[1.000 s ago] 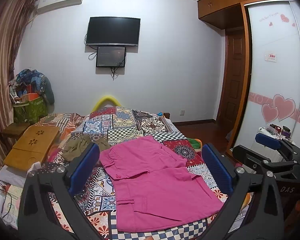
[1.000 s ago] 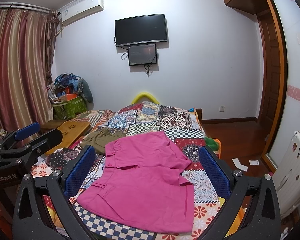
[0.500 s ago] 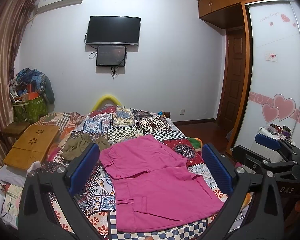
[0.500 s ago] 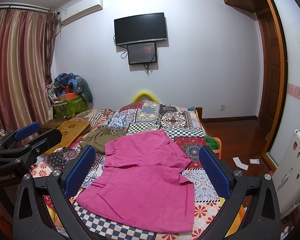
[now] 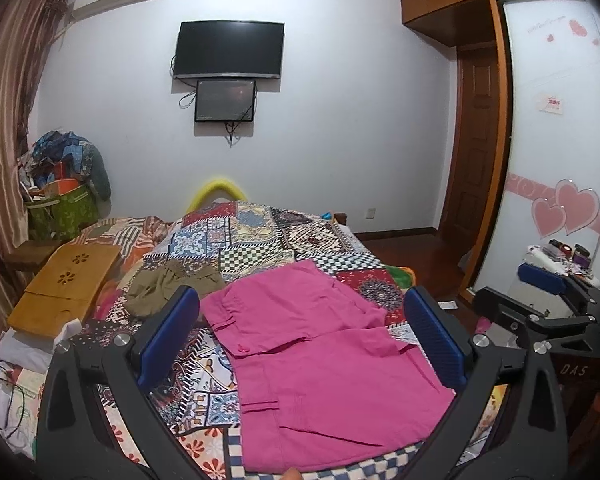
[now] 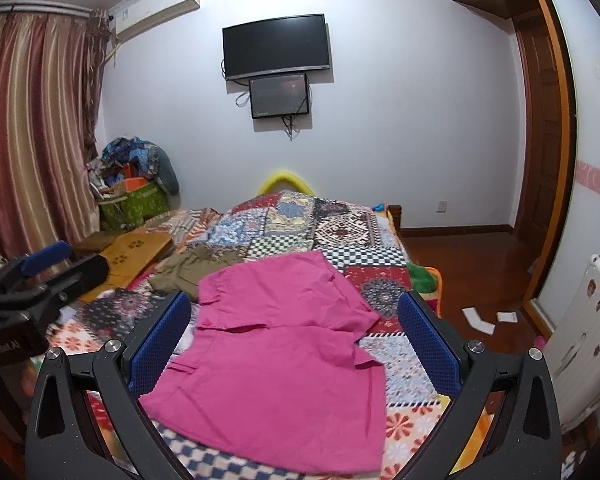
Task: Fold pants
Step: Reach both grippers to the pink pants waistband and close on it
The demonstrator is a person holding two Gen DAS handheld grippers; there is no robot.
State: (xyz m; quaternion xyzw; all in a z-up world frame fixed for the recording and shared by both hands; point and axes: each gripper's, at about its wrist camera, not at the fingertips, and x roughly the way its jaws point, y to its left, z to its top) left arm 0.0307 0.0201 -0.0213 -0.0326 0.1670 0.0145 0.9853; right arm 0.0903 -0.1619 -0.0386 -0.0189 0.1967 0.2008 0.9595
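The pink pants [image 5: 320, 360] are spread on the bed [image 5: 252, 236], long axis running near to far, ahead of and below both grippers. The left gripper [image 5: 300, 340] and right gripper [image 6: 296, 340] are held wide apart, empty, about equally near. Olive shorts [image 5: 168, 288] lie just beside, far-left.

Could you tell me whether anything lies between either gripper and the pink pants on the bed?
Nothing visible does. The pink pants lie bare before both open grippers, left and right; the olive garment sits aside.
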